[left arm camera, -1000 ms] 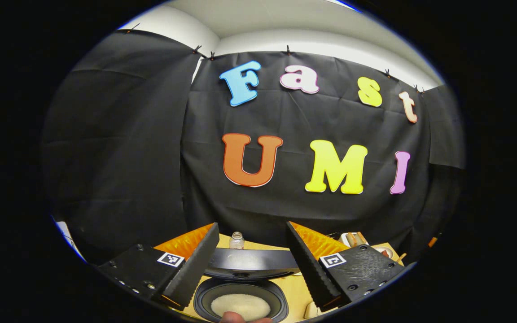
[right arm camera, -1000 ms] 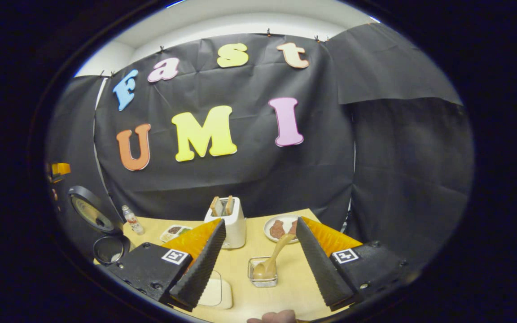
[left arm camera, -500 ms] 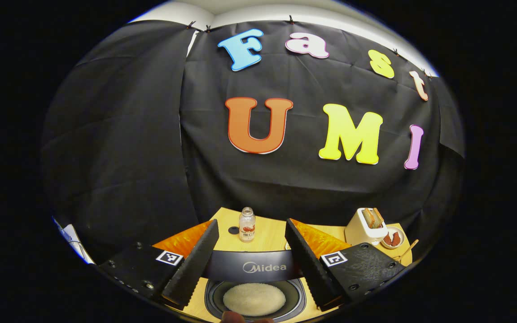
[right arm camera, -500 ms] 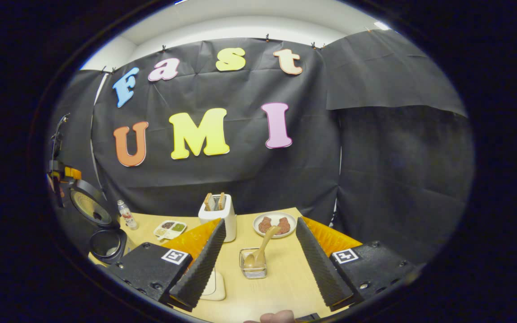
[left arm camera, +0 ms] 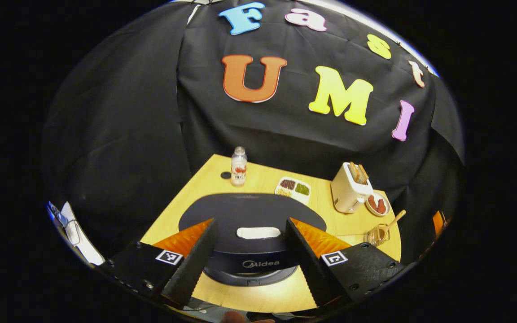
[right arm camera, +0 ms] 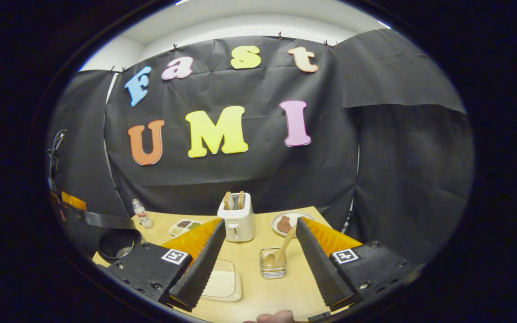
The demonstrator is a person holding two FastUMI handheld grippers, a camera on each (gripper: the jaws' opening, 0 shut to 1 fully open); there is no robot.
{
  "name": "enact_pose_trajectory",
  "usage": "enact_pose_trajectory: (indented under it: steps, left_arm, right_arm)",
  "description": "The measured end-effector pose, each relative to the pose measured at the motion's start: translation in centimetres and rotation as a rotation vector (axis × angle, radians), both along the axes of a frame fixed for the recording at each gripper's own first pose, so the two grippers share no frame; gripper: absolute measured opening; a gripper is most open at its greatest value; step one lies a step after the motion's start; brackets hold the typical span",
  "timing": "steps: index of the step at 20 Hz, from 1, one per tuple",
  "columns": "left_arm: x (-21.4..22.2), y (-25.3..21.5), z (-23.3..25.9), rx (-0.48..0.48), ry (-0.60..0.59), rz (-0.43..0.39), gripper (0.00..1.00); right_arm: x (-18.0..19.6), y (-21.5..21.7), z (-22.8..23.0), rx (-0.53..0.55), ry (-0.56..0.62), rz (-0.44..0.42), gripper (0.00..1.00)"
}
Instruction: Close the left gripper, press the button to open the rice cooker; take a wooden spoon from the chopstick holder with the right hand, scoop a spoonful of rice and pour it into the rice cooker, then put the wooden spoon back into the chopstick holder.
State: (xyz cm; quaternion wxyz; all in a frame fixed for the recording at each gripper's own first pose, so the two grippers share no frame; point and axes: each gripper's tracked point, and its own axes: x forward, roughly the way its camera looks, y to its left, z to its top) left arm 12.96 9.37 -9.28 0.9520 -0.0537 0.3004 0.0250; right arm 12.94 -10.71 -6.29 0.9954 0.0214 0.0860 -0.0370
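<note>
Left gripper [left arm camera: 249, 255]: jaws spread wide, empty, above the rice cooker [left arm camera: 251, 224], whose dark lid lies nearly shut at 6 o'clock.
Right gripper [right arm camera: 258, 258]: jaws released, holding nothing.
Wooden spoon [right arm camera: 278, 251]: leaning in the chopstick holder [right arm camera: 273, 265] on the table [right arm camera: 258, 291], at 6 o'clock between the fingers.
Toaster [right arm camera: 237, 217]: just beyond, at 12 o'clock of the holder.

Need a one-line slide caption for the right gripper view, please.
Open right gripper faces the light wooden spoon standing in the clear chopstick holder on the pale wooden table.
</note>
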Motion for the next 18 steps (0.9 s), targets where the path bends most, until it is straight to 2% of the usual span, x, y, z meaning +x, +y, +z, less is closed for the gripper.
enact_pose_trajectory:
  steps: [5, 13, 17, 18]
  left_arm:
    - [-2.1, -0.3, -4.7, -0.014, 0.105, -0.003, 0.97]
    - [-3.1, 0.0, -9.5, -0.026, 0.24, 0.019, 0.97]
    - [-3.3, 0.0, -10.0, 0.011, 0.283, 0.011, 1.0]
    - [-3.5, 0.0, -10.2, 0.036, 0.3, 0.005, 0.96]
  right_arm:
    - [0.9, 0.9, -0.3, -0.022, 0.019, 0.046, 0.99]
    - [2.3, -0.5, -0.7, -0.024, 0.029, 0.05, 0.99]
    - [3.6, -1.8, -1.3, -0.004, 0.041, 0.043, 0.99]
    - [4.1, -2.0, -1.4, 0.002, 0.046, 0.047, 0.99]
